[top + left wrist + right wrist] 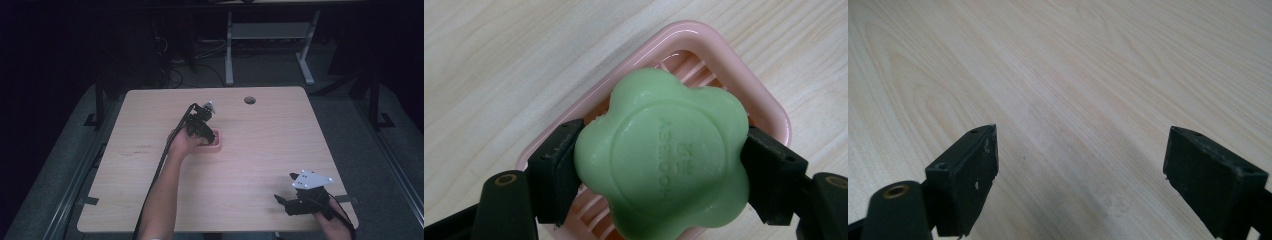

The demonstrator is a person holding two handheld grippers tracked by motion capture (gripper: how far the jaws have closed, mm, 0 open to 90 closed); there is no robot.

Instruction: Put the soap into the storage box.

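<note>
Near the middle of the table [150,120], the left gripper [659,165] is clamped on a green flower-shaped soap [664,157], one black jaw pressed against each side. The soap sits directly over the pink soap dish [744,85], whose slatted floor shows beneath it; whether it touches those slats I cannot tell. The dish lies straight below the grip, so any lowering or lifting runs vertically, and the left hand [182,142] is much the nearer. Raised lettering is moulded into the soap's face, turned sideways, but is too soft to read reliably. At the table's right near corner, the right gripper [1080,165] hovers with jaws wide apart, holding nothing.
</note>
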